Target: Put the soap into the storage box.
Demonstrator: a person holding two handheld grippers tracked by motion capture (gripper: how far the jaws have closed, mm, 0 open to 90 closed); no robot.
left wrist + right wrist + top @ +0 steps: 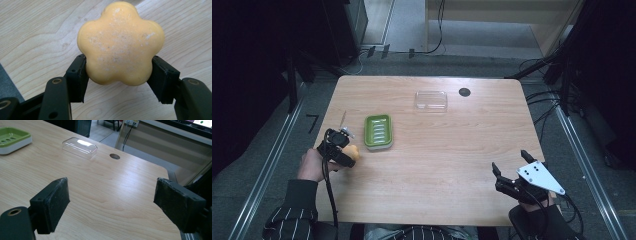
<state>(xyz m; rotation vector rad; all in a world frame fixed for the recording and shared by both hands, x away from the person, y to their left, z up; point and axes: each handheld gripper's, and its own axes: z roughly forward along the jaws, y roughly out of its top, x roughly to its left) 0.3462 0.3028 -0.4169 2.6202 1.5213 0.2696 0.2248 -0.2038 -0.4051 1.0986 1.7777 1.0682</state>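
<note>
A: Two grippers logged. The left gripper [119,75] was clamped on the flower-shaped orange soap [120,42], one jaw on each flank; we placed it near the table's [452,165] 9 o'clock edge, just beside the green soap dish [378,131].

B: And the right gripper [112,202]?

A: Jaws spread wide, nothing between them, sitting near 4 o'clock. The clear lid [431,100] lay well apart, toward 12 o'clock.

B: Step in hand?

A: We judged it the carry: soap gripped, not yet in the dish.

B: Next move?

A: It called for shifting the soap toward 3 o'clock over the dish's ridged tray, lowering it level, then letting go. We guessed the lid would follow.
</note>
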